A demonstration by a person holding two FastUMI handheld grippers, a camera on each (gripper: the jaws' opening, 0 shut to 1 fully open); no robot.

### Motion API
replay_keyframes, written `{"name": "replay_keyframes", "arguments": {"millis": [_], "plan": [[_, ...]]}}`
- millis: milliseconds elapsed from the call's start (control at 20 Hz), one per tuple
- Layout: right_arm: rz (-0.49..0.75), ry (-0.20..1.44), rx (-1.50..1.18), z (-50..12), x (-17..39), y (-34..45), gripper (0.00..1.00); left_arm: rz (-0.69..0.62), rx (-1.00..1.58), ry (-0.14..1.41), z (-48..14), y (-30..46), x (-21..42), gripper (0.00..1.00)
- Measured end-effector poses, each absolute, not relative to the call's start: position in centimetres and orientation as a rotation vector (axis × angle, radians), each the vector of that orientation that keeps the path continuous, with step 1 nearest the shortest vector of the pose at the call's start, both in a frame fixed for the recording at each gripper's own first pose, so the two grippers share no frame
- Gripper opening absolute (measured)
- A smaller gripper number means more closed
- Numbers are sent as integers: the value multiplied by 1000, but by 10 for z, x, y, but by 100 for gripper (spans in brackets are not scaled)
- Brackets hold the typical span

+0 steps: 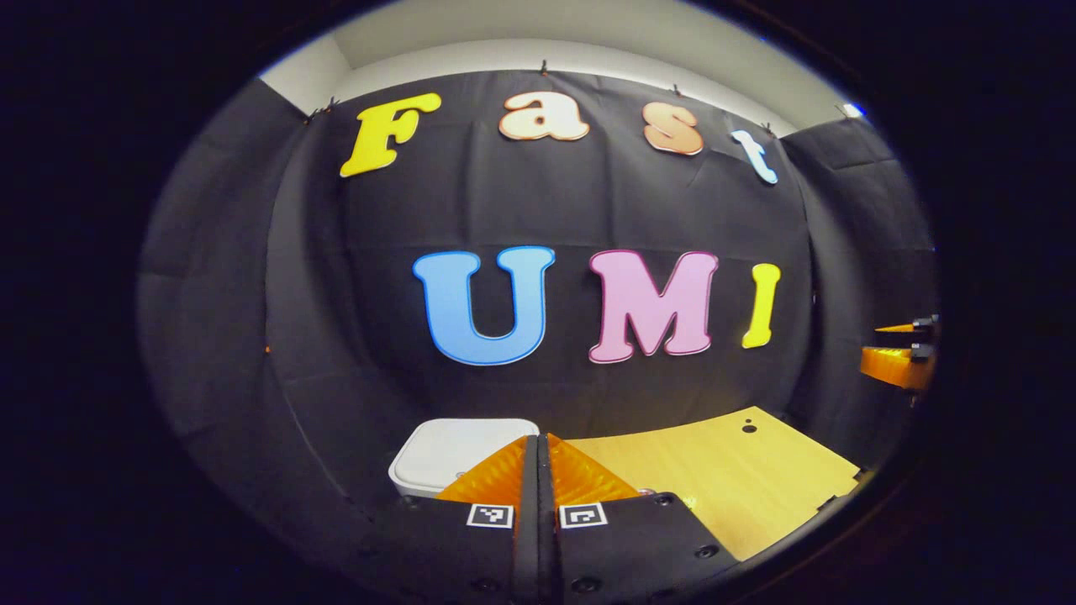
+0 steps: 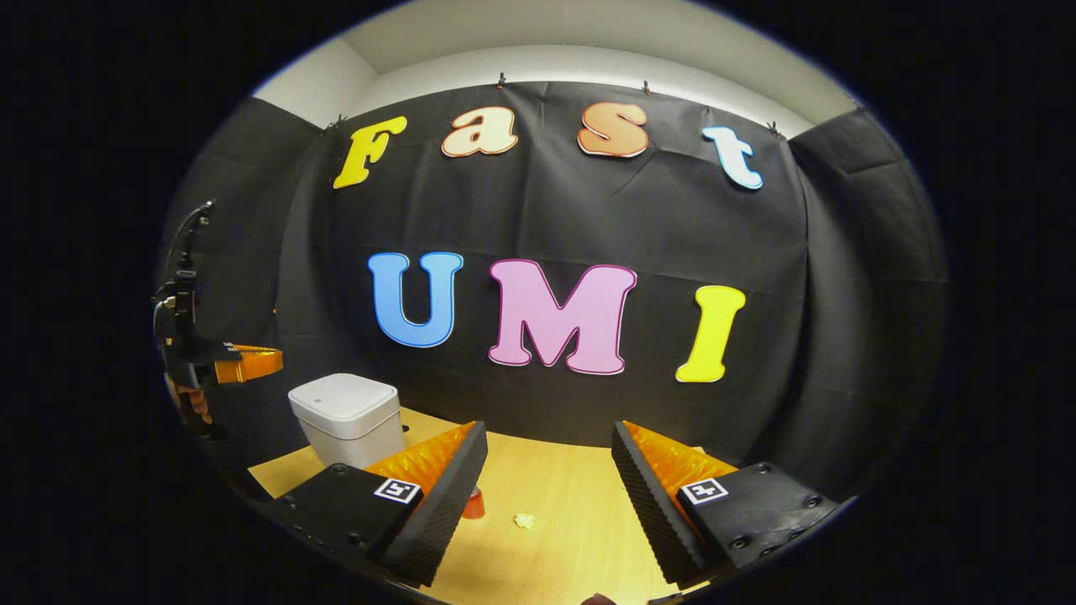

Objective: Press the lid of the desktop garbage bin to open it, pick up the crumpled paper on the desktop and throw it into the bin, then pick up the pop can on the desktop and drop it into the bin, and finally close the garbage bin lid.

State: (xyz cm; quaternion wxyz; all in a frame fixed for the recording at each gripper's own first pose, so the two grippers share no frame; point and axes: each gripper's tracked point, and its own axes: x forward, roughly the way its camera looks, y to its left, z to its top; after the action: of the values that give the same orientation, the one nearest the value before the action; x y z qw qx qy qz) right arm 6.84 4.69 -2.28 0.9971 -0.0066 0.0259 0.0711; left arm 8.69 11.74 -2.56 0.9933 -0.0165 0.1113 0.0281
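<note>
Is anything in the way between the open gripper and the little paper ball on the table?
Nothing visible. In the right gripper view the right gripper is open, and the crumpled paper lies on bare table between its fingers. The pop can is beside it, partly hidden behind one finger.

the bin (image 2: pixel 346 418) ahead of me was white all over — lid and walls alike, plain, no pattern. the desktop (image 2: pixel 580 496) was a pale yellow wood tone, with a small dark round hole near its far corner in my left gripper view. on it the crumpled paper (image 2: pixel 524 521) showed as a pale cream-yellow scrap, and the pop can (image 2: pixel 475 503) as a bit of red beside my finger. my left gripper (image 1: pixel 538 445) and my right gripper (image 2: pixel 551 470) each carried black plates with dark screws — and small square tags, black-and-white blocky marks. the booth's wall (image 2: pixel 841 336) was black cloth; above it, an off-white wall.
</note>
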Motion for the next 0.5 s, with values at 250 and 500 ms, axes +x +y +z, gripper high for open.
{"name": "replay_keyframes", "arguments": {"millis": [250,500], "plan": [[191,82,48,-41,120,41,96,105,-80,438,-76,167,149,6],[227,131,82,-70,170,30,96,135,-73,633,-140,186,196,6]]}}
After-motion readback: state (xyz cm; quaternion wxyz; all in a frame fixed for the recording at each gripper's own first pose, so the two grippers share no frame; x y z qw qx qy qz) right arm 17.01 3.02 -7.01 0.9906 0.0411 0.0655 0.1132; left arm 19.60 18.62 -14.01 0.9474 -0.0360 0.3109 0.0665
